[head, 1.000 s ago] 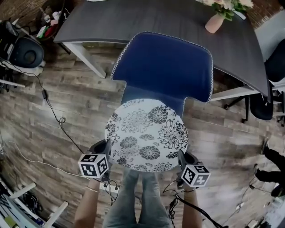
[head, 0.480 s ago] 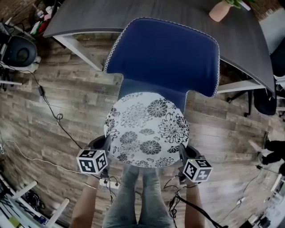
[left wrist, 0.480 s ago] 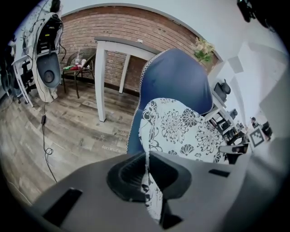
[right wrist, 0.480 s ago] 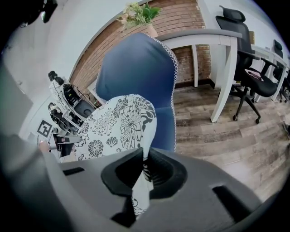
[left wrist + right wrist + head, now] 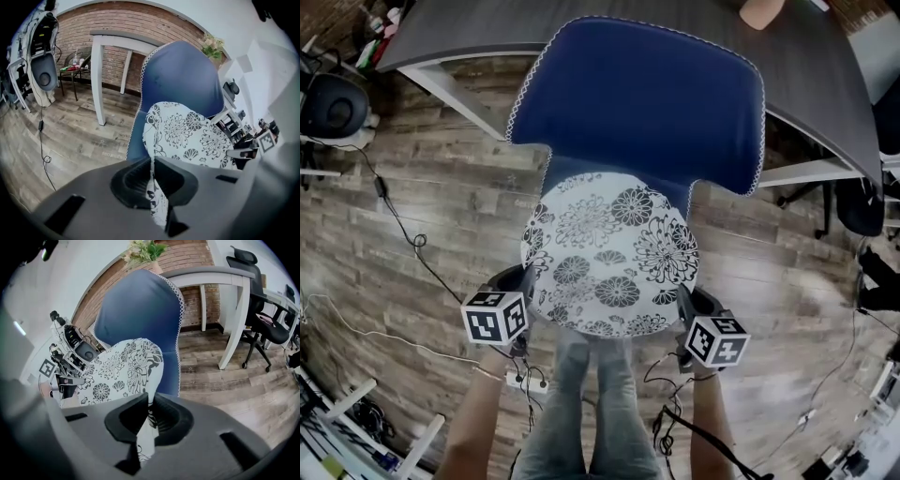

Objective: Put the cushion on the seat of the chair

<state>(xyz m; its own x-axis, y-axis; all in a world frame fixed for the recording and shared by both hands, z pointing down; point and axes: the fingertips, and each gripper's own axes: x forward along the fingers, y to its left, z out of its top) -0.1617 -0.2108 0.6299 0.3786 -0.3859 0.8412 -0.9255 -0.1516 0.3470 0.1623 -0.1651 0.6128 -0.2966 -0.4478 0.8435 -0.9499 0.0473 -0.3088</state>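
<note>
A round white cushion with black flower print (image 5: 611, 251) hangs flat between my two grippers, in front of the blue chair (image 5: 642, 98). My left gripper (image 5: 525, 302) is shut on the cushion's left edge (image 5: 151, 187). On the other side my right gripper (image 5: 682, 313) is shut on the cushion's right edge (image 5: 149, 420). The far half of the cushion (image 5: 192, 133) overlaps the chair's backrest (image 5: 180, 77) and hides its seat; only a strip of blue (image 5: 171, 373) shows beside the cushion (image 5: 126, 366).
A dark grey desk (image 5: 581, 23) with white legs (image 5: 441, 89) stands behind the chair. Cables (image 5: 403, 234) trail over the wooden floor on the left. A black office chair (image 5: 853, 202) is at the right. The person's legs (image 5: 595, 412) stand below the cushion.
The chair has come closer and larger in the head view, and the cushion now reaches further over it. Both grippers keep their hold on the cushion's edges.
</note>
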